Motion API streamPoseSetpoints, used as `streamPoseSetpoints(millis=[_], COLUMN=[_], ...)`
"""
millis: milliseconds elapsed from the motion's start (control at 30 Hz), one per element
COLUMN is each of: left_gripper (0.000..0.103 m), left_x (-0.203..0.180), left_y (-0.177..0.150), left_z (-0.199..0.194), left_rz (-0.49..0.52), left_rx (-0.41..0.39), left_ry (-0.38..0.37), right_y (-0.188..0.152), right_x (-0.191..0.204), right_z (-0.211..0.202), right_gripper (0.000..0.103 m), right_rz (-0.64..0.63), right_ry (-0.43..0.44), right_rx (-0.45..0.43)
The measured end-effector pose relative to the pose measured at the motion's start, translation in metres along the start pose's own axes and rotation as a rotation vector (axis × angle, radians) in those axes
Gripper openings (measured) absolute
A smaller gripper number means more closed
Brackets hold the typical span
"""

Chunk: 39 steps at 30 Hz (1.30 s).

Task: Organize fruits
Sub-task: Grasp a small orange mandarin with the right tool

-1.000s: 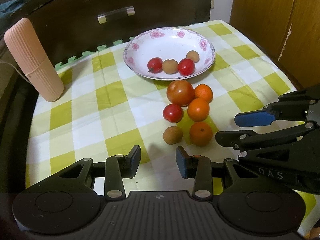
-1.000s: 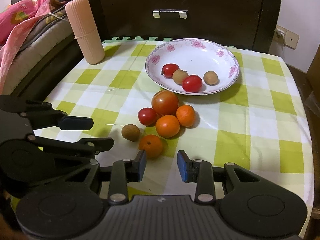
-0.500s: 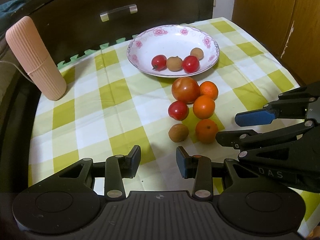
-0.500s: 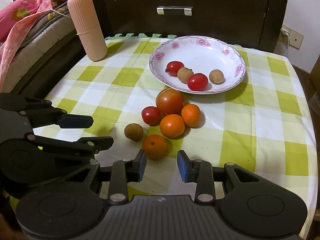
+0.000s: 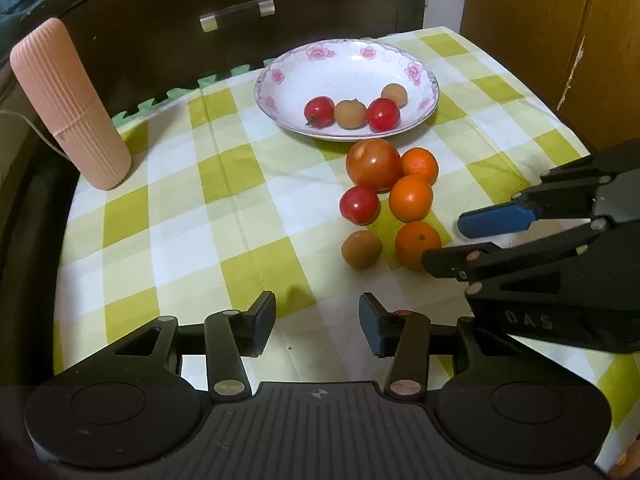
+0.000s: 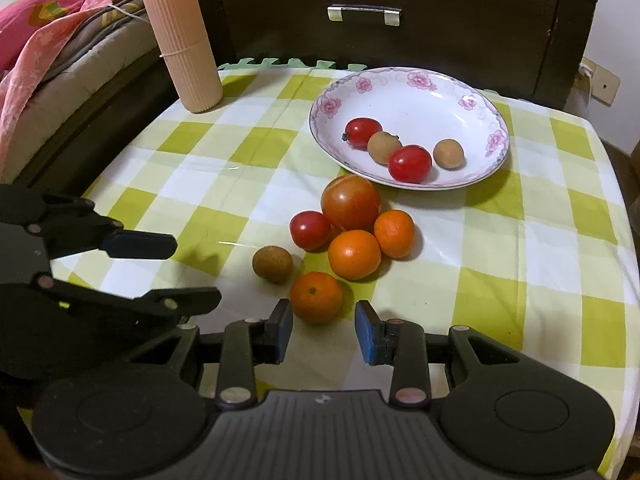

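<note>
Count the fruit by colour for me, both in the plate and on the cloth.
Small red tomatoes: 3
Large red-orange tomato: 1
Oranges: 3
Brown round fruits: 3
Total: 10, with 4 in the plate.

My right gripper covering the near edge of the nearest orange ahead of my left fingers, bedding far left cut off by the frame, plate rim hiding the tablecloth behind.

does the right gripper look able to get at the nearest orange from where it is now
Probably yes. The right gripper is open, and the nearest orange sits on the cloth just ahead of the gap between its fingers. Nothing lies between them; the brown fruit sits apart to the left.
</note>
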<state>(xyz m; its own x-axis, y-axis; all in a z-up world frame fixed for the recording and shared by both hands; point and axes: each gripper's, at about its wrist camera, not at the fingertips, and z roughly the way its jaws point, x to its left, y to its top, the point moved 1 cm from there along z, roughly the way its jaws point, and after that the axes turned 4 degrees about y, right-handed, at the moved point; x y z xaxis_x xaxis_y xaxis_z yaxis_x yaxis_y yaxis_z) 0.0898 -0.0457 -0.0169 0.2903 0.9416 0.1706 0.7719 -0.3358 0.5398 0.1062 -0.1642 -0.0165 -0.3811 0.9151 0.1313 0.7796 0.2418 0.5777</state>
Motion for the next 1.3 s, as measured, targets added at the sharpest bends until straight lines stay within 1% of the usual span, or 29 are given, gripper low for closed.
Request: streamPoseSetpoints(millis=[67, 433, 633, 700, 800, 967, 1133, 1233, 1300], left_gripper=[0.057, 0.057, 0.058, 0.063, 0.063, 0.063, 0.062, 0.061, 0.058], left_x=[0.002, 0.006, 0.007, 0.006, 0.002, 0.0, -0.006, -0.01, -0.013], left_y=[0.0, -0.001, -0.001, -0.001, -0.001, 0.002, 0.01, 0.015, 0.017], left_z=[0.0, 0.004, 0.005, 0.006, 0.006, 0.01, 0.019, 0.026, 0.031], left_rz=[-0.004, -0.02, -0.025, -0.022, -0.009, -0.009, -0.022, -0.029, -0.034], left_rx=[0.001, 0.017, 0.023, 0.023, 0.023, 0.022, 0.028, 0.034, 0.032], left_ry=[-0.003, -0.002, -0.005, -0.012, -0.018, -0.03, -0.076, -0.102, -0.11], right_y=[0.001, 0.005, 0.007, 0.008, 0.007, 0.005, 0.003, -0.001, -0.004], right_x=[-0.001, -0.001, -0.005, -0.005, -0.004, -0.012, -0.024, -0.031, -0.035], right_z=[0.003, 0.023, 0.026, 0.026, 0.025, 0.016, -0.001, -0.008, -0.013], right_gripper=[0.034, 0.034, 0.034, 0.032, 0.032, 0.031, 0.031, 0.031, 0.031], right_rz=[-0.002, -0.008, 0.012, 0.015, 0.008, 0.035, 0.074, 0.098, 0.114], right_ry=[0.002, 0.01, 0.013, 0.017, 0.01, 0.011, -0.003, -0.006, -0.002], right_rx=[0.004, 0.029, 0.018, 0.017, 0.018, 0.02, -0.005, -0.017, -0.02])
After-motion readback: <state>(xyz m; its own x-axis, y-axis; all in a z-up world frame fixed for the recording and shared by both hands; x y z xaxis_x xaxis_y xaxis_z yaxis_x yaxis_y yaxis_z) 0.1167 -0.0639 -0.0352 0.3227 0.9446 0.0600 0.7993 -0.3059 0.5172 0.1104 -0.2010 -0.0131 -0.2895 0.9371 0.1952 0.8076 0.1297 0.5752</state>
